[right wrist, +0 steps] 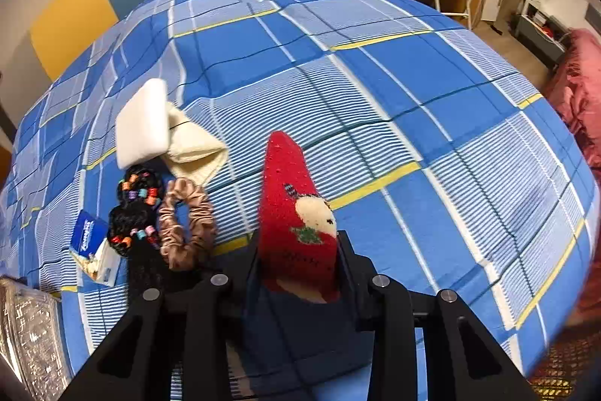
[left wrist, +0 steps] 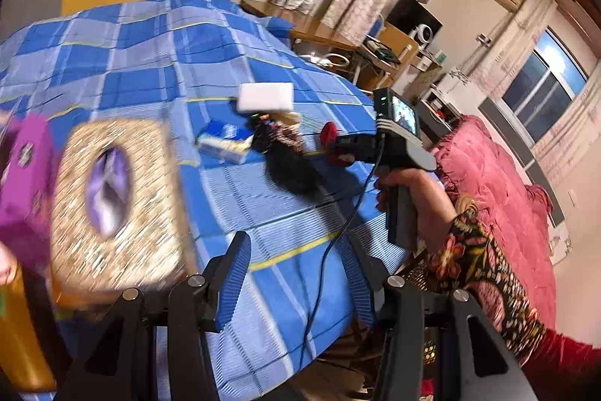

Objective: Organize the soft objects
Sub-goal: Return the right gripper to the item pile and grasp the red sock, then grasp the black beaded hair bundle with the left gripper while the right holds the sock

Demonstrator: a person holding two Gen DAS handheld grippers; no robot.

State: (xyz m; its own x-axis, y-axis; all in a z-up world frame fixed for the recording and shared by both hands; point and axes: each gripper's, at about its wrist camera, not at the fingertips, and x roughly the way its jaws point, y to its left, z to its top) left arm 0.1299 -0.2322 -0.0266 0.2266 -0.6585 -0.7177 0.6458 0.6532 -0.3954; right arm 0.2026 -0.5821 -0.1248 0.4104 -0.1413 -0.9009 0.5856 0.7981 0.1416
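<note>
Presently the right gripper (right wrist: 298, 262) has its jaws standing against both flanks of a red sock (right wrist: 296, 213) with a small embroidered figure, low in the centre of the right wrist view; the sock's lower end is pinched between them while its toe points up-frame over the blue checked bedspread (right wrist: 375, 82). The left gripper (left wrist: 296, 273) is part open with nothing between its fingers, at the lower centre of its own view.

Remaining soft items lie grouped at the left of the right wrist view: a white sponge block (right wrist: 142, 123), a cream cloth (right wrist: 195, 145) touching it, a brown scrunchie (right wrist: 184, 224) and a black beaded hair piece (right wrist: 135, 209) beside that, and a tissue packet (right wrist: 94, 247). A glittery tissue box (left wrist: 112, 198) sits blurred at the left of the left wrist view.

Risks noted:
- Grip is on one end only; the limp sock could slip out on lifting.
- A cable (left wrist: 338, 232) trails across the bedspread and could drag across the items.
- Scrunchie lies just beside the jaws; a sideways sweep may drag it.
</note>
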